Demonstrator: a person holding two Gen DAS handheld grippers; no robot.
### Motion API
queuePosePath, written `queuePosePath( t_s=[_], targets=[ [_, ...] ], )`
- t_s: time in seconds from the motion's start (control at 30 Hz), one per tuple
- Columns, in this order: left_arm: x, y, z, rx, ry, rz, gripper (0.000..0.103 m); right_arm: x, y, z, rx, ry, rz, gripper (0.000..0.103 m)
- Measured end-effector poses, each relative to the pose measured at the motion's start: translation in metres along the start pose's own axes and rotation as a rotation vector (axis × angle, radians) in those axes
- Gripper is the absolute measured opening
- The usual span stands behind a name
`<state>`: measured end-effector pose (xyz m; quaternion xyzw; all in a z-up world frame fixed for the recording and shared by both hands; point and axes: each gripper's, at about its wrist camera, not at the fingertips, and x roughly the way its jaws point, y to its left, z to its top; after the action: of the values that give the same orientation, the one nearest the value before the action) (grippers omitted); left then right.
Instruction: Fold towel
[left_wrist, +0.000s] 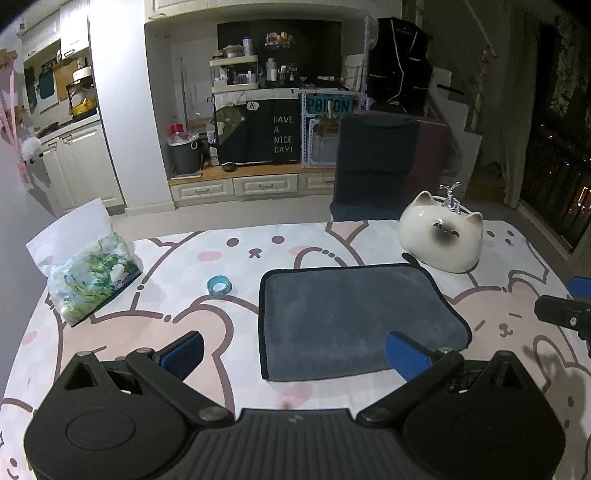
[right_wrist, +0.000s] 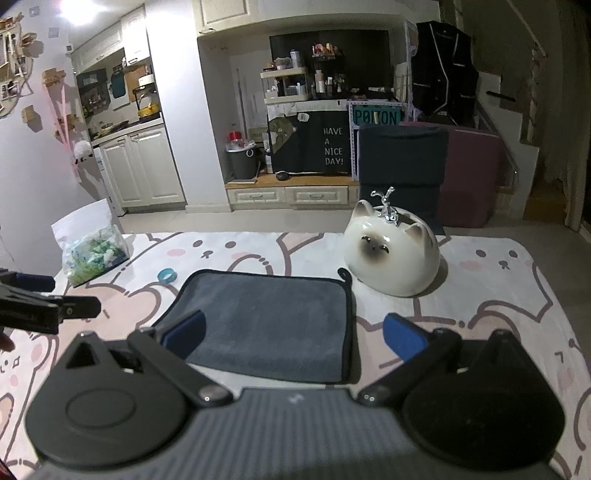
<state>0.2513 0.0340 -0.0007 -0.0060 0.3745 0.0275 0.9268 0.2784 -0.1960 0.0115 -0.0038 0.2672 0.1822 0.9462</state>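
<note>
A grey towel (left_wrist: 354, 317) with a dark border lies flat on the table, folded into a rectangle; it also shows in the right wrist view (right_wrist: 266, 325). My left gripper (left_wrist: 295, 354) is open and empty, hovering above the towel's near left corner. My right gripper (right_wrist: 293, 338) is open and empty, above the towel's near right corner. The right gripper's tip shows at the right edge of the left wrist view (left_wrist: 561, 314). The left gripper's tip shows at the left edge of the right wrist view (right_wrist: 48, 299).
The table has a pink-and-white bunny cloth (left_wrist: 517, 332). A white ceramic cat bowl (left_wrist: 441, 240) stands just behind the towel's far right corner. A blue tape roll (left_wrist: 219, 285) and a plastic bag (left_wrist: 88, 273) lie to the left. A dark chair (left_wrist: 373, 166) stands behind the table.
</note>
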Motion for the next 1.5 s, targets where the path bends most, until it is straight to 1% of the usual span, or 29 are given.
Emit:
queuePosePath(
  t_s=[0.5,0.67,0.8,0.93,1.1,1.27,1.5],
  targets=[
    [-0.058,-0.01,-0.028,0.018,-0.06,-0.021,0.103,-0.049,0.01,-0.024,-0.026,-0.042,0.038,0.103],
    [-0.081,-0.012,-0.042,0.039,-0.097,-0.038,0.103,-0.066,0.009,-0.032,-0.028,-0.05,0.038,0.103],
    [-0.097,-0.014,-0.054,0.054,-0.121,-0.027,0.103,-0.078,0.01,-0.039,-0.03,-0.056,0.027,0.103],
    [-0.114,-0.015,-0.066,0.061,-0.143,-0.038,0.103,-0.091,0.011,-0.049,-0.028,-0.06,0.028,0.103],
    [-0.129,-0.014,-0.079,0.054,-0.15,-0.048,0.103,-0.106,0.015,-0.065,-0.028,-0.055,0.037,0.103],
    [-0.138,-0.01,-0.098,0.032,-0.134,-0.053,0.103,-0.124,0.018,-0.08,-0.013,-0.058,0.047,0.103],
    [-0.152,-0.012,-0.123,0.032,-0.138,-0.071,0.103,-0.141,0.018,-0.1,0.0,-0.068,0.037,0.103]
  ],
)
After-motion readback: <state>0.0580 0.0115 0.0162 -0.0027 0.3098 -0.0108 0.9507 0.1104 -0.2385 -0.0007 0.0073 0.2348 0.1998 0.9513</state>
